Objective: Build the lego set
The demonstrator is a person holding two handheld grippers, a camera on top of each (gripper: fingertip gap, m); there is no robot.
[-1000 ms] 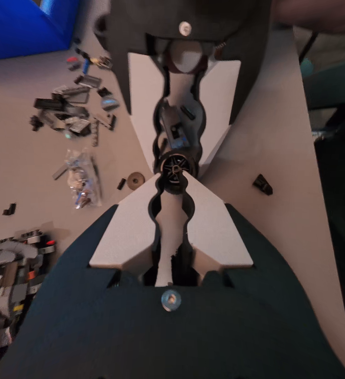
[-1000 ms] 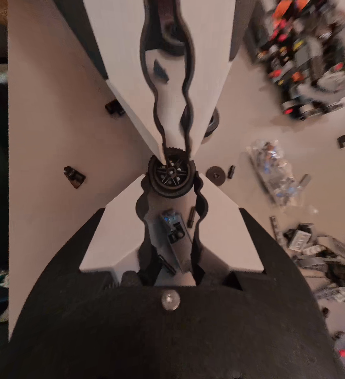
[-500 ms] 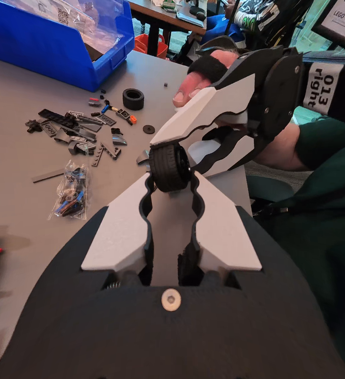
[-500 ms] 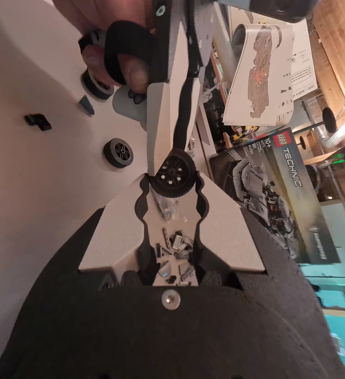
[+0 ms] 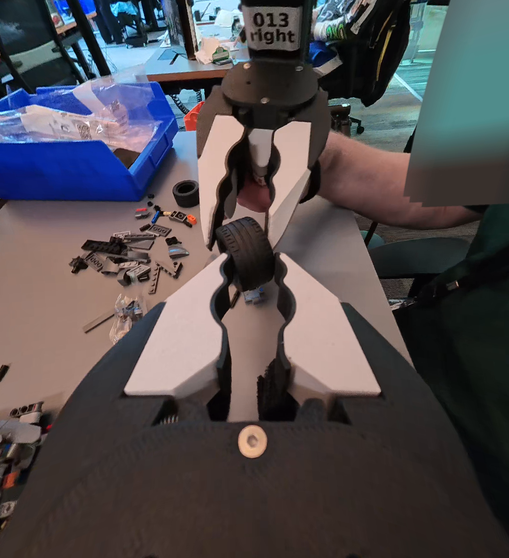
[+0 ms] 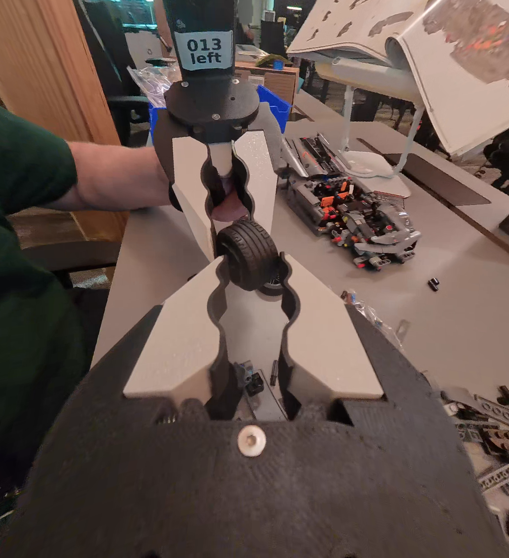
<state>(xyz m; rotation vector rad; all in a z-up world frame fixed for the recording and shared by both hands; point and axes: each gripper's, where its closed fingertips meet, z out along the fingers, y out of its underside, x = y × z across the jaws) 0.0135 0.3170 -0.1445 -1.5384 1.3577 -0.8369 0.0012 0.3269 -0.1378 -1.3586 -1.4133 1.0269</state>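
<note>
A black wheel with a treaded tyre (image 5: 245, 253) hangs above the grey table (image 5: 35, 302), held from two sides. My left gripper (image 5: 251, 262) is shut on its lower part. My right gripper (image 5: 242, 240) comes from the far side and is shut on its upper part. In the right wrist view the same wheel (image 6: 247, 253) sits between my right gripper (image 6: 251, 259) and the left gripper (image 6: 239, 235) opposite. The partly built grey car (image 6: 353, 211) lies on the table to the right, also at the left wrist view's bottom left (image 5: 2, 447).
A blue bin (image 5: 66, 169) with plastic bags stands at the back left. Beside it lie a loose tyre (image 5: 186, 193), a heap of small pieces (image 5: 132, 256) and a small bag (image 5: 126, 314). An instruction booklet (image 6: 428, 60) rests on a stand. A person sits at the table edge. Left and right tips are no more than a few centimetres apart.
Both grippers swung up from pointing down at the table to roughly level, lifting the wheel with them. The wheel now shows its tread instead of its spoked face.
</note>
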